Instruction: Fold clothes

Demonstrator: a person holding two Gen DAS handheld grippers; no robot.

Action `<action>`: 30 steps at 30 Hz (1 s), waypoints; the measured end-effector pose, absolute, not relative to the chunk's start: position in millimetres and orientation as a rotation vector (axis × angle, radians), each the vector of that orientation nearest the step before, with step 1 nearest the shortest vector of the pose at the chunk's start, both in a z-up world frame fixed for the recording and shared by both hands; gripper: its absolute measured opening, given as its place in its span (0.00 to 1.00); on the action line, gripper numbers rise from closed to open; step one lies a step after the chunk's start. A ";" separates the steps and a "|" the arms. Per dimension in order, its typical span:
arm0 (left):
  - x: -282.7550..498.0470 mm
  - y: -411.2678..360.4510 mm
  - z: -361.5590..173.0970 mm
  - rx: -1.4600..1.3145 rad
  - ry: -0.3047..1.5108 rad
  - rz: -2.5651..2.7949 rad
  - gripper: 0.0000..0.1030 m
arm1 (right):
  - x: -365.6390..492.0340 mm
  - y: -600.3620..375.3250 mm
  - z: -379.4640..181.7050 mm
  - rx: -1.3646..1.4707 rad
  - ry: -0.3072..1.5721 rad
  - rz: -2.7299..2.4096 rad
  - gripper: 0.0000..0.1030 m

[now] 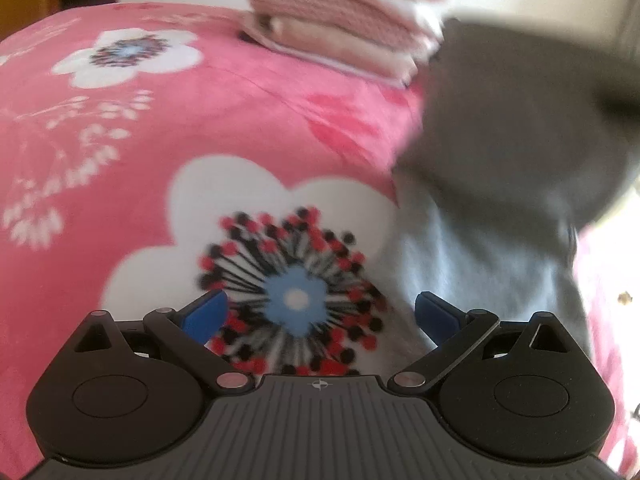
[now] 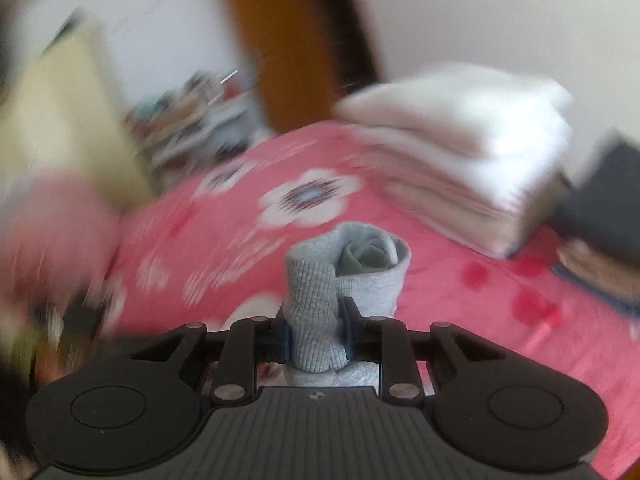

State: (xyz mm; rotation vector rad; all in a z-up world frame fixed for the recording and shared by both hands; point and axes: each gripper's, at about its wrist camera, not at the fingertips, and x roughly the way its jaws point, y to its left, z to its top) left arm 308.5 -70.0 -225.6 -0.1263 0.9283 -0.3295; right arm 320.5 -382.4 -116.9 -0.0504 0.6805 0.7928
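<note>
Pink floral bedspread [image 1: 120, 128], folded stack [image 2: 460, 152] — white wall [image 2: 160, 20]

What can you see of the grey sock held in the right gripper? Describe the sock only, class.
The grey sock is light grey ribbed knit, soft-looking, rolled or bunched so its cuff opens upward with fabric tucked inside. It stands roughly upright between the blue pads of the right gripper, which is shut on its lower part. It is held above the pink floral bedspread; more of it shows below the pads. Whether it touches the bedspread cannot be told.
</note>
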 end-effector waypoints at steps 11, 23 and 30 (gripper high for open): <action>294.7 -29.1 -226.0 -0.354 0.974 -0.347 0.98 | 142.0 -306.2 -168.6 -0.699 0.694 0.926 0.33; 285.4 -88.6 -235.0 -0.216 1.057 -0.612 0.96 | 121.5 -355.0 -184.2 -0.038 1.079 0.492 0.48; 276.4 -98.9 -240.7 -0.166 1.074 -0.684 0.77 | 142.3 -425.5 -236.6 0.874 1.228 0.208 0.44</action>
